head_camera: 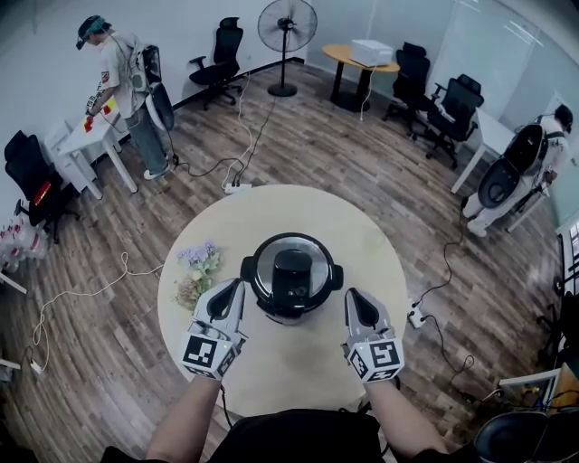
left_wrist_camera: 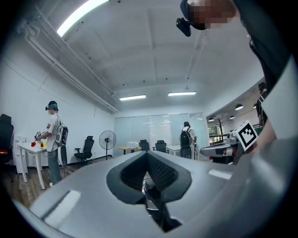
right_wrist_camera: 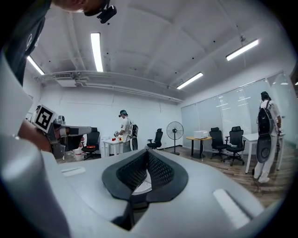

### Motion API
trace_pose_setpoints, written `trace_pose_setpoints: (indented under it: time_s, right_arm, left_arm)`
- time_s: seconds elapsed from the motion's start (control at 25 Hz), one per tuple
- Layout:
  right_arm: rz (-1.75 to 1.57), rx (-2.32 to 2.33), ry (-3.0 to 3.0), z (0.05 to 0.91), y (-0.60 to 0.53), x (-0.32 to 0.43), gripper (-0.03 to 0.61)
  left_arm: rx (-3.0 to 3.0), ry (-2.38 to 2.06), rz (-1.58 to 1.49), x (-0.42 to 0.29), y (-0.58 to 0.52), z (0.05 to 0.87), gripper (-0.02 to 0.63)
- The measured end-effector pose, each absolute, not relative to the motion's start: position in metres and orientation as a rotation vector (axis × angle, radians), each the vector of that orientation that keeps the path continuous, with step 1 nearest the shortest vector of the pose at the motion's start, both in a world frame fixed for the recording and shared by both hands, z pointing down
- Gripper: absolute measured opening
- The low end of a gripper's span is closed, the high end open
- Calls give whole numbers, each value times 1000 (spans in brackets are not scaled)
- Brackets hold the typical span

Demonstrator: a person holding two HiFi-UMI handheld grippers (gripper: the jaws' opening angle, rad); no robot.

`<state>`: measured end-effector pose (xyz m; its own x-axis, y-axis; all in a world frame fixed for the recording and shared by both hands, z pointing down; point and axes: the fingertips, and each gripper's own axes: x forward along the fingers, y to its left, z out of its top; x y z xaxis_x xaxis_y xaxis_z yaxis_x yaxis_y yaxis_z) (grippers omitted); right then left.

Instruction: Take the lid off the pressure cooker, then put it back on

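The pressure cooker stands in the middle of the round pale table, its steel lid with a black handle on top. My left gripper hovers just left of the pot and my right gripper just right of it, both pointing away from me. Neither touches the cooker. In the left gripper view the left gripper has its jaws pressed together with nothing between them. The right gripper view shows the right gripper the same way, shut and empty. Both views look level across the room.
A bunch of flowers lies on the table left of the cooker. On the floor around the table are cables and a power strip. A standing fan, office chairs, other tables and two people stand farther off.
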<state>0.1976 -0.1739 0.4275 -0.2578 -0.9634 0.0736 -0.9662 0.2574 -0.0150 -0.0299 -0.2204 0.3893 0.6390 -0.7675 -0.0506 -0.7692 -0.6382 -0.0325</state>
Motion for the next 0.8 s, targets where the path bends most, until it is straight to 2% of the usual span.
trace_pose_setpoints:
  time_s: [0.8]
  right_arm:
    - [40, 1879, -2397, 424, -185, 200, 6]
  left_arm:
    - [-2793, 1357, 61, -43, -224, 388, 0]
